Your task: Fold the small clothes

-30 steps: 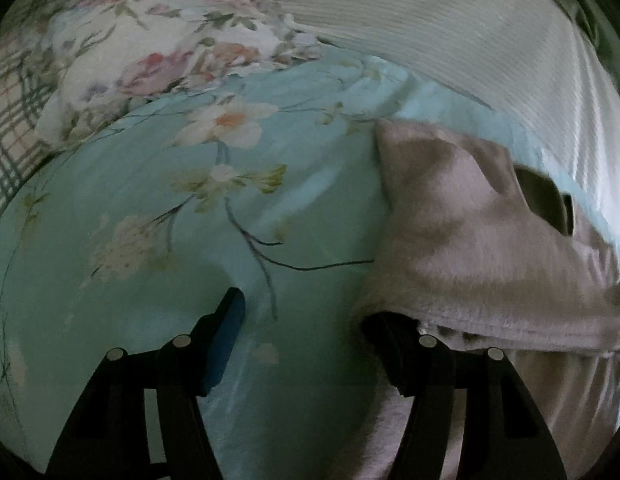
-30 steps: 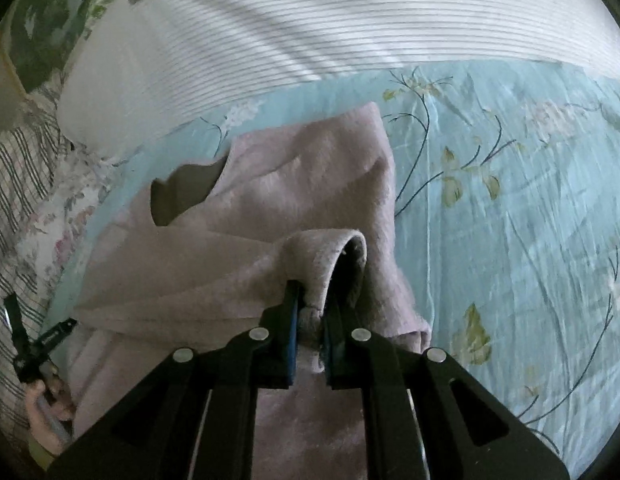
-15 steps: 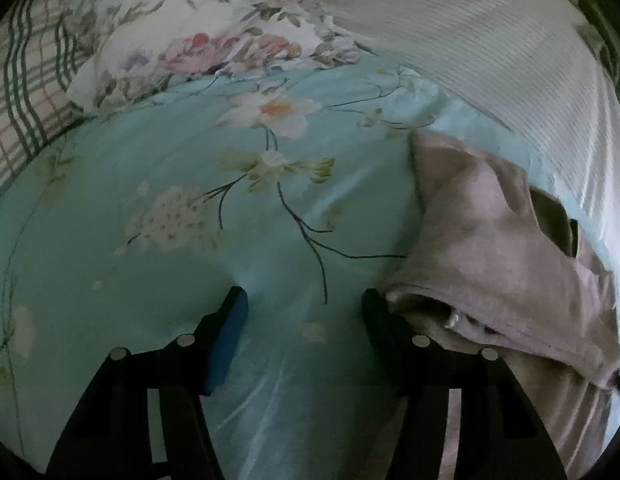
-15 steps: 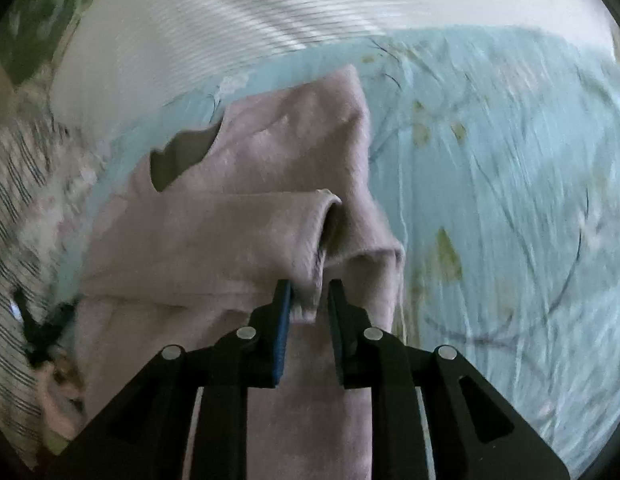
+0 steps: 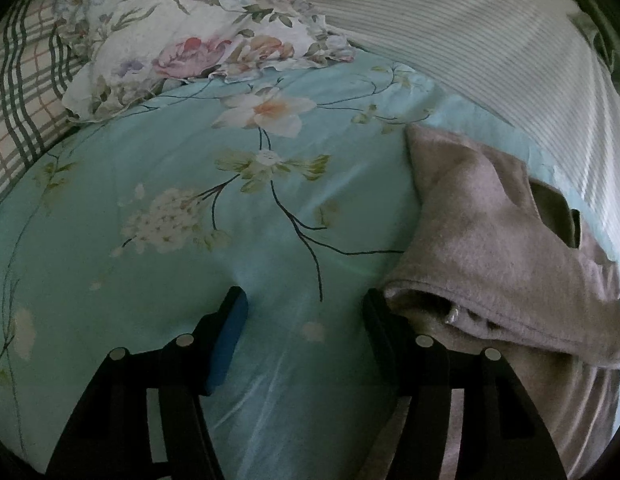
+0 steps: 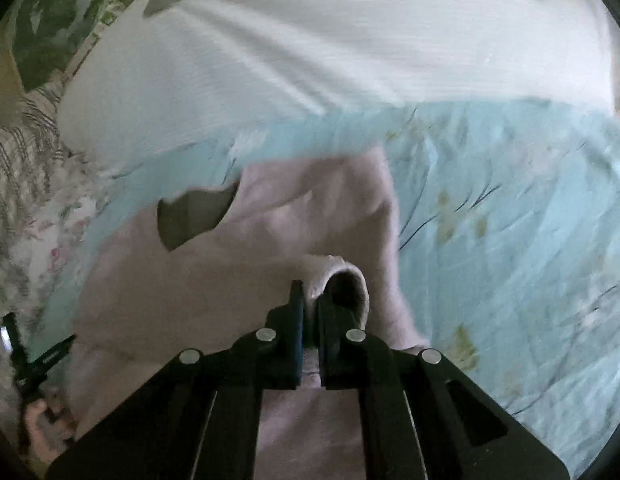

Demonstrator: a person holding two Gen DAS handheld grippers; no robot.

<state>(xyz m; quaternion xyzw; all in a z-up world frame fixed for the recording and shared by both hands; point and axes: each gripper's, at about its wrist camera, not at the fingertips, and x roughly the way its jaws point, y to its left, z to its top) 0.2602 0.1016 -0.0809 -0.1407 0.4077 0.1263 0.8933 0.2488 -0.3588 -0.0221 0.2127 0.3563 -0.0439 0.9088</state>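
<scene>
A small pale pink-grey fleece garment (image 5: 486, 224) lies on the light blue floral bedsheet (image 5: 182, 280), its top part folded over with a neck opening showing. My left gripper (image 5: 306, 304) is open and empty over the sheet, its right finger beside the garment's folded edge. In the right wrist view the same garment (image 6: 238, 272) lies under my right gripper (image 6: 310, 300), which is shut on its sleeve cuff (image 6: 346, 280) and holds it lifted over the body. The left gripper also shows at the lower left (image 6: 34, 356).
A floral pillow (image 5: 182, 44) and a plaid cloth (image 5: 26, 88) lie at the far left. A white striped pillow (image 5: 490, 40) runs along the back of the bed; it also shows in the right wrist view (image 6: 310, 60).
My left gripper has let go of the garment's edge and drawn back to the left, still open. My right gripper, still shut on the cuff, has carried it up over the garment.
</scene>
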